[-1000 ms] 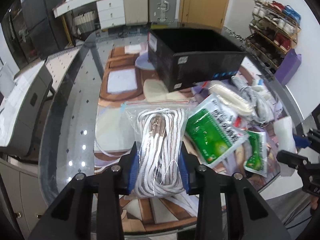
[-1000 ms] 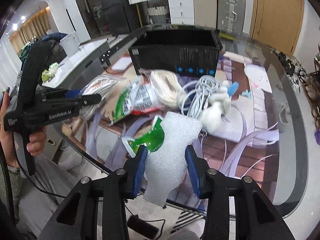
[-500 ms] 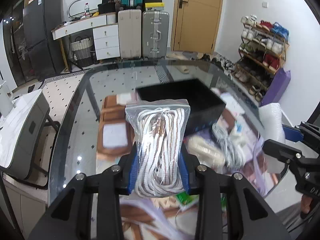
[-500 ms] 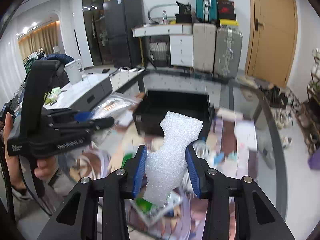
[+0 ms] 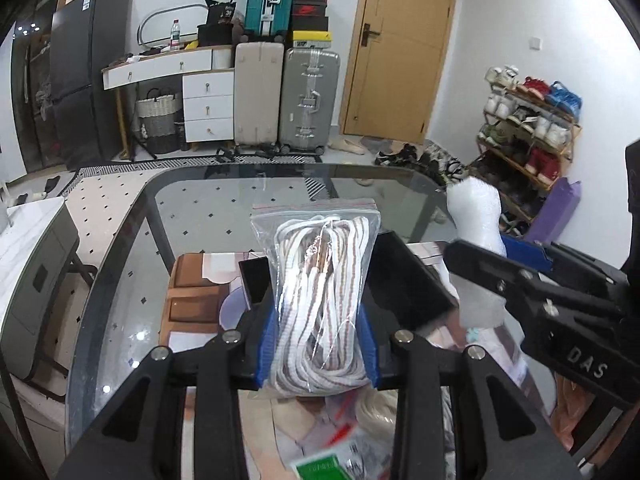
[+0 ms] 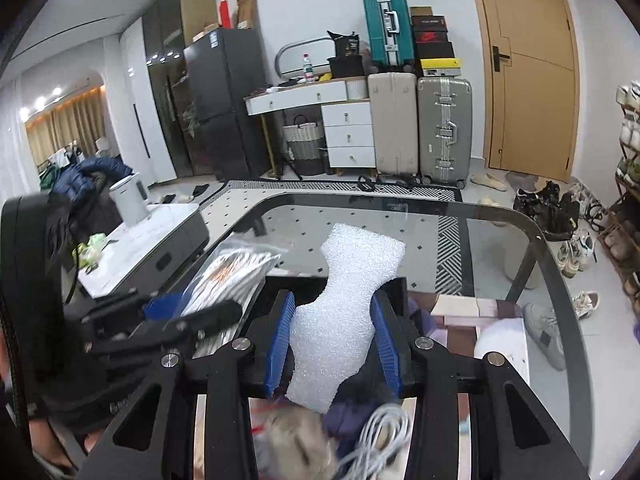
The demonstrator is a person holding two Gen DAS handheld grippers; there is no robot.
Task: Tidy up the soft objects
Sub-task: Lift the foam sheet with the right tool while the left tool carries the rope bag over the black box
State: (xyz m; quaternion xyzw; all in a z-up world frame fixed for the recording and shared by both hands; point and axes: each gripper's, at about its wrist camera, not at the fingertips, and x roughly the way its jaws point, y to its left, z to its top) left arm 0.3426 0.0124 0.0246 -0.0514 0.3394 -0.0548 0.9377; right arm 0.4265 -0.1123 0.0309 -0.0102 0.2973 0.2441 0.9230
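Observation:
My left gripper (image 5: 318, 344) is shut on a clear zip bag of white cord (image 5: 320, 280), held upright in the air over the black storage box (image 5: 404, 276). My right gripper (image 6: 332, 340) is shut on a piece of white foam (image 6: 340, 312), also lifted above the black box (image 6: 396, 292). The right gripper and its foam (image 5: 478, 240) show at the right of the left wrist view. The left gripper and its bag (image 6: 228, 280) show at the left of the right wrist view.
The glass table (image 5: 120, 280) carries a white cable coil (image 6: 380, 436), a pale soft bundle (image 6: 300, 448), a green packet (image 5: 324, 466) and placemats (image 5: 192, 292) near me. Suitcases (image 5: 308, 104), drawers and a shoe rack (image 5: 532, 136) stand beyond the table.
Both grippers have lifted their loads off the table clutter and moved forward and up, so both now hang over the black box.

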